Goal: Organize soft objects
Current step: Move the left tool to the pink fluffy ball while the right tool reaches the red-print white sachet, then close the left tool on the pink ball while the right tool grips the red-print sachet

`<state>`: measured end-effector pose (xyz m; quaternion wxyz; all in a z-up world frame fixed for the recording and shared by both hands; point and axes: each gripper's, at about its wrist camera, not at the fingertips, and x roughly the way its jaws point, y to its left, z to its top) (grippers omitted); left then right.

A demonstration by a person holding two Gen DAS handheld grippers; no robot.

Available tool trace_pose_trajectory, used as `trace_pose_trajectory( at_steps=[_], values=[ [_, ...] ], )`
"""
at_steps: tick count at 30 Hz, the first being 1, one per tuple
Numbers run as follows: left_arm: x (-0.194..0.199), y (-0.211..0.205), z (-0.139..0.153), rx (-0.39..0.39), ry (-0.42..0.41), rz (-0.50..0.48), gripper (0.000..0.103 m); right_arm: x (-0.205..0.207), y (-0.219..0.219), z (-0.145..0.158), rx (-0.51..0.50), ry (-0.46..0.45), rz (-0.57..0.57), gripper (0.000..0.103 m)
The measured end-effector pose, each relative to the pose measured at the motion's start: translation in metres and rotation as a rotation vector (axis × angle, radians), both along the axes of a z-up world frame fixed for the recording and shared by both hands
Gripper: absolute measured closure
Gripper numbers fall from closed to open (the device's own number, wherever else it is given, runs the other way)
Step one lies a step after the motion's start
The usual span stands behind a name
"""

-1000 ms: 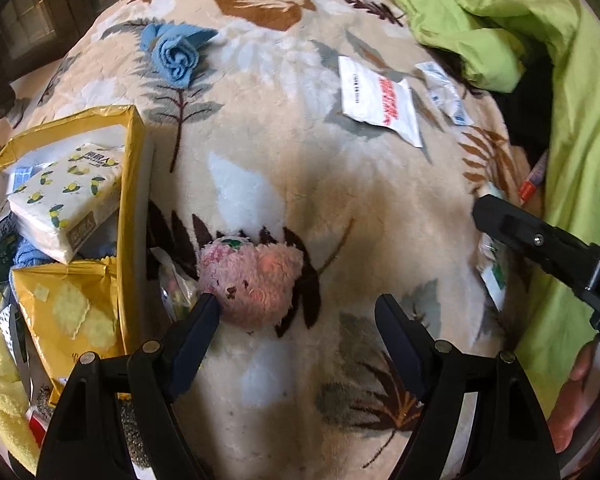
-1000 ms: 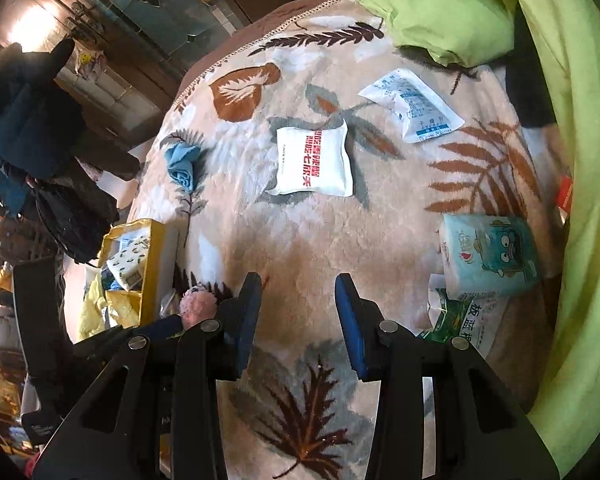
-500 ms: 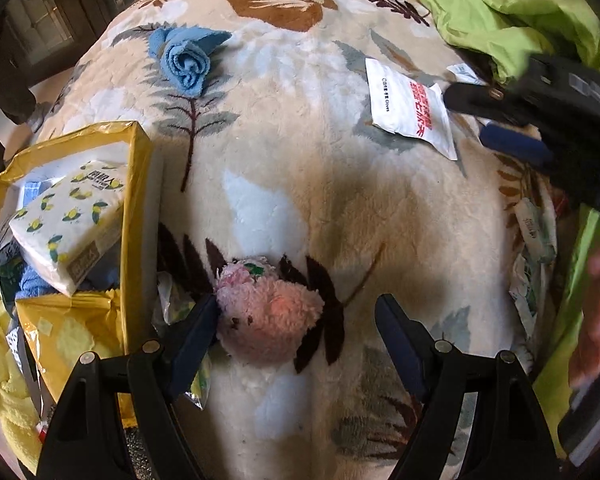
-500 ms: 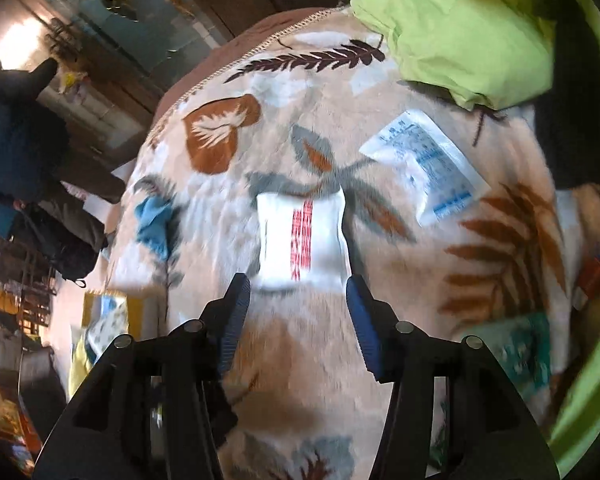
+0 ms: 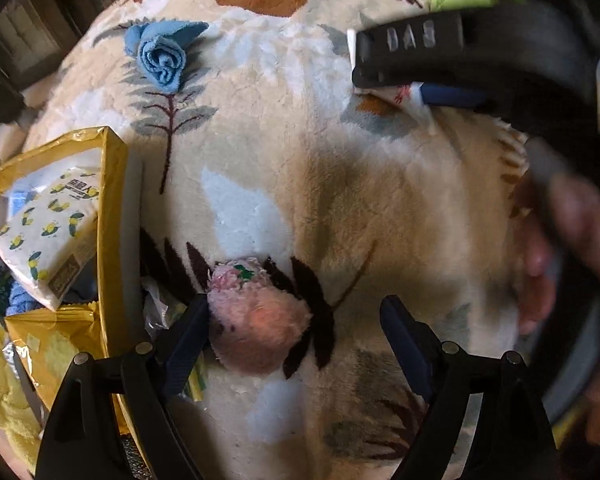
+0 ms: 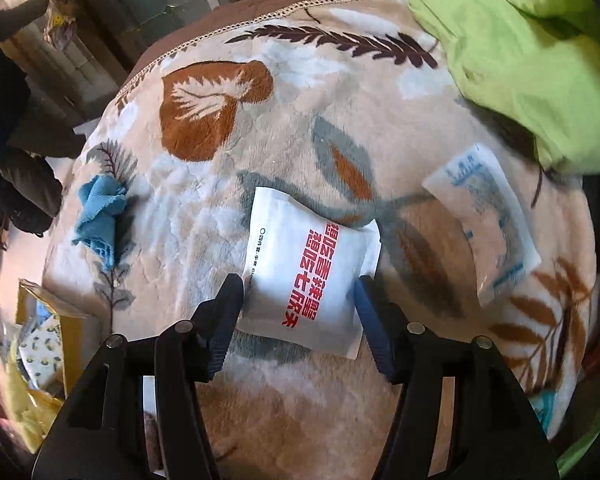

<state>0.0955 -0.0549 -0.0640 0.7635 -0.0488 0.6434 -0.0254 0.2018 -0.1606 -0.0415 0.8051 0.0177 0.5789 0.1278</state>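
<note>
On the leaf-patterned blanket (image 5: 340,208) lies a pink plush ball (image 5: 256,320), resting against the left finger of my left gripper (image 5: 296,320), which stands wide open around it. The right gripper (image 6: 298,300) points down over a white packet with red print (image 6: 308,272). Its jaws are opening, one finger at each side edge of the packet, and the packet lies flat between them. In the left wrist view that gripper's black frame (image 5: 460,52) covers most of the same packet (image 5: 400,96). A rolled blue cloth (image 5: 162,54) lies further back.
A yellow box (image 5: 112,200) at the left holds a lemon-print tissue pack (image 5: 48,236). A blue-printed packet (image 6: 488,220) lies right of the white one. Green fabric (image 6: 520,60) is heaped at the back right. A hand (image 5: 540,280) shows blurred at the right.
The right gripper has swung across the blanket to the white packet and its jaws have widened around it. The left gripper has crept a little forward, with the pink plush still by its left finger.
</note>
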Motion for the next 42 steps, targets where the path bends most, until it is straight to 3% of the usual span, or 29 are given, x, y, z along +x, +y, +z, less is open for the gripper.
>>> trace_pose_trajectory(
  at_steps=[3,5,7,10,18,28,32,42],
  values=[
    [0.005,0.006,0.002,-0.05,0.026,-0.002,0.021,-0.002,-0.002,0.001,-0.008,-0.008,0.03,0.055],
    [0.005,0.006,0.002,-0.025,0.025,-0.007,0.031,-0.005,-0.009,0.003,0.015,-0.007,0.027,0.056],
    [0.004,0.009,0.002,0.006,0.017,-0.003,0.047,-0.011,-0.018,0.004,0.048,-0.007,0.013,0.057],
    [0.001,0.019,0.004,0.003,0.011,0.011,0.064,-0.023,-0.035,0.007,0.086,-0.007,-0.013,0.057],
    [-0.017,0.029,0.016,0.013,-0.031,-0.017,0.071,-0.054,-0.063,0.018,0.186,-0.004,-0.06,0.056],
    [-0.053,0.05,0.075,-0.052,-0.126,-0.016,0.071,-0.098,-0.058,0.057,0.275,-0.044,-0.004,0.056],
    [-0.076,0.075,0.097,-0.028,-0.159,0.025,0.071,-0.114,-0.036,0.072,0.3,-0.05,0.059,0.056],
    [-0.092,0.169,0.089,0.053,-0.152,0.213,0.071,-0.154,0.088,0.09,0.34,-0.029,0.329,0.056]
  ],
)
